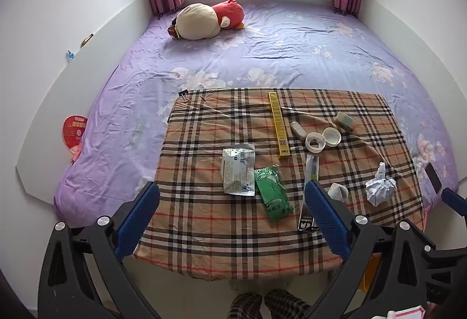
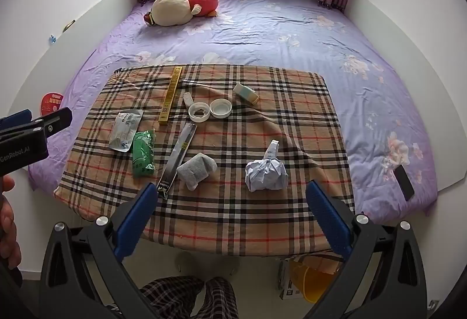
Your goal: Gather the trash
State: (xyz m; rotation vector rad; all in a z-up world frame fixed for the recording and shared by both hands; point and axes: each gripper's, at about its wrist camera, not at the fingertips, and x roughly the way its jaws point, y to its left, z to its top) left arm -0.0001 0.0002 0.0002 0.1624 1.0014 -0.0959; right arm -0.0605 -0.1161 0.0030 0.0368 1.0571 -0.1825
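**Getting Ready to Pick Up the Trash**

Hanging over the near edge of the checked cloth (image 2: 262, 126), both grippers are wide open and hold nothing. The left gripper (image 1: 232, 203) points down at the left side of the cloth. The right gripper (image 2: 233, 203) points down at the right side.

The trash lies spread out on the cloth, which is on top of the purple bed (image 2: 262, 27). Closest to the right gripper is a crumpled paper ball (image 2: 265, 173). It looks light and squashy, so the fingers could pinch it in the middle and it would not break. Just beside it to the left is a grey wad (image 2: 196, 170), soft like a tissue or sock. I cannot tell which.

Near the left gripper lie a flat white packet (image 1: 238, 170) and a green wrapper (image 1: 273, 192), touching each other. They look thin and slippery. A flat thing is hard to grab, so an edge or a puffy part may be best.

Farther back are two round white caps (image 2: 210, 110), a long yellow box (image 2: 170, 95), and a small green and white box (image 2: 245, 93). These look stiff and light.

Under the cloth edge, a yellow bucket (image 2: 309, 278) peeks out. Most of it is hidden. It may be the trash bin, but that is a guess. The long dark strip (image 2: 178, 155) has print too small to read.
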